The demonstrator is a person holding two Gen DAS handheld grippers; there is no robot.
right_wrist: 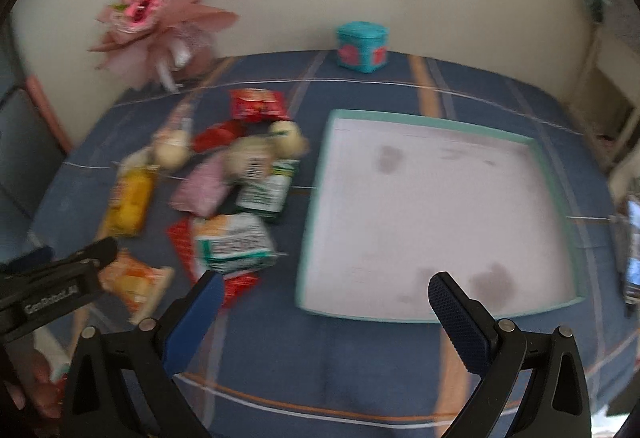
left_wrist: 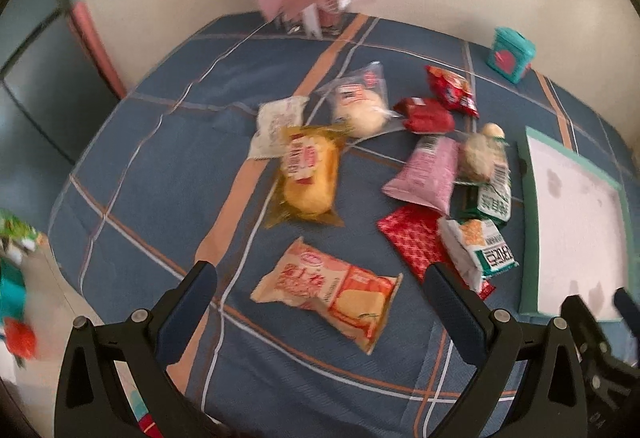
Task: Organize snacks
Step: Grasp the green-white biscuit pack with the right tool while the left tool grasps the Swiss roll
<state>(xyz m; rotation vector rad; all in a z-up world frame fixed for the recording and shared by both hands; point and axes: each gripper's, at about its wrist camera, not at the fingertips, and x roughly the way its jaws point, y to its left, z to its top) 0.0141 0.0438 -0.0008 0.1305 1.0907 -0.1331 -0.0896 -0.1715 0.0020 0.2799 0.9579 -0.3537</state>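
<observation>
Nothing has gone into the teal-rimmed tray (right_wrist: pixel 432 120) yet: its pale floor is bare apart from a few dark stains, and every snack lies on the blue plaid cloth (left_wrist: pixel 160 166) to the left of it. This looks like the opening step, picking a first packet.

The left gripper (left_wrist: pixel 320 302) hangs above the cloth with its fingers spread wide and nothing between them. Directly ahead of it, well left of the tray, lies the orange-and-cream cake packet (left_wrist: pixel 328 290), flat and on its own. Farther from the tray's near corner sits the yellow cake in clear wrap (left_wrist: pixel 308 178), with a white packet (left_wrist: pixel 274 126) touching its far end. Closer to the tray the snacks are heaped: a pink packet (left_wrist: pixel 424 174), a red checked packet (left_wrist: pixel 412 242) partly under a white-and-green packet (left_wrist: pixel 476 250), a dark green packet (left_wrist: pixel 492 198), two red wrappers at the far side, and round pale buns in clear bags.

The right gripper (right_wrist: pixel 326 292) is also spread and empty, poised above the tray's near left corner.

The likely next move is for the left gripper to drop onto the orange-and-cream packet, straddle its narrow width and close. The wrapper is thin and puffy, so it may slide or crumple unless the fingers close across its middle.
</observation>
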